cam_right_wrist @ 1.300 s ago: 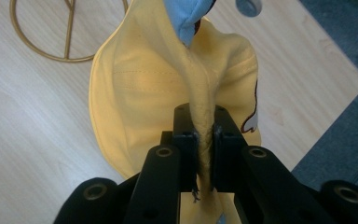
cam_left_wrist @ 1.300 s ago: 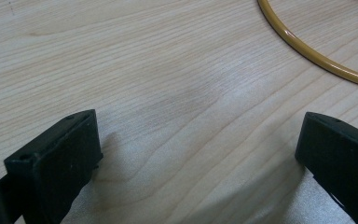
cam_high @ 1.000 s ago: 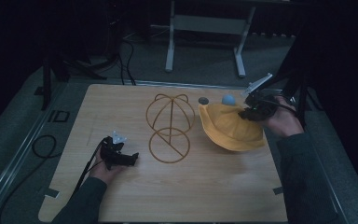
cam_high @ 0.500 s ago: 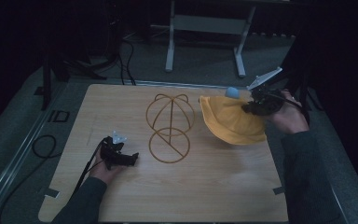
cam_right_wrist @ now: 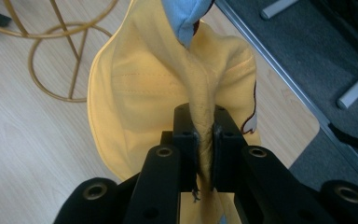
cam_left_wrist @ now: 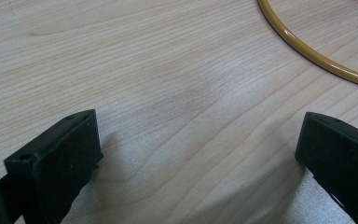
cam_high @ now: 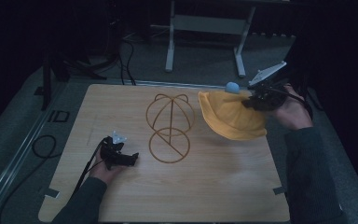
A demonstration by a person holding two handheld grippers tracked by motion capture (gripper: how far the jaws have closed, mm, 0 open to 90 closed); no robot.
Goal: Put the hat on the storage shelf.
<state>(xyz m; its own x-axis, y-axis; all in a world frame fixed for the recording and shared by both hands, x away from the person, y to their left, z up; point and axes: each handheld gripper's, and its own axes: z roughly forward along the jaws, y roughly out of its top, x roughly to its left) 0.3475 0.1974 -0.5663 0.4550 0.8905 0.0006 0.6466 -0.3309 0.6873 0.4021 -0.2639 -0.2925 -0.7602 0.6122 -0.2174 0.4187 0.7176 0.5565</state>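
A yellow cloth hat with a small blue ear hangs above the table's right side. My right gripper is shut on a pinched fold of it, and the fabric bunches up between the two black jaws of that gripper. A gold wire hat stand with a round base ring stands at the table's middle, left of the hat. My left gripper rests low on the wood near the front left, open, nothing between its jaws. An arc of the stand's ring lies ahead of it.
The wooden table has a metal rail along its left edge and a black cable looping beside it. A white metal frame stands on the dark floor behind the table.
My right gripper has lifted the yellow hat off the table and drawn it up and to the right. The left gripper has stayed put.
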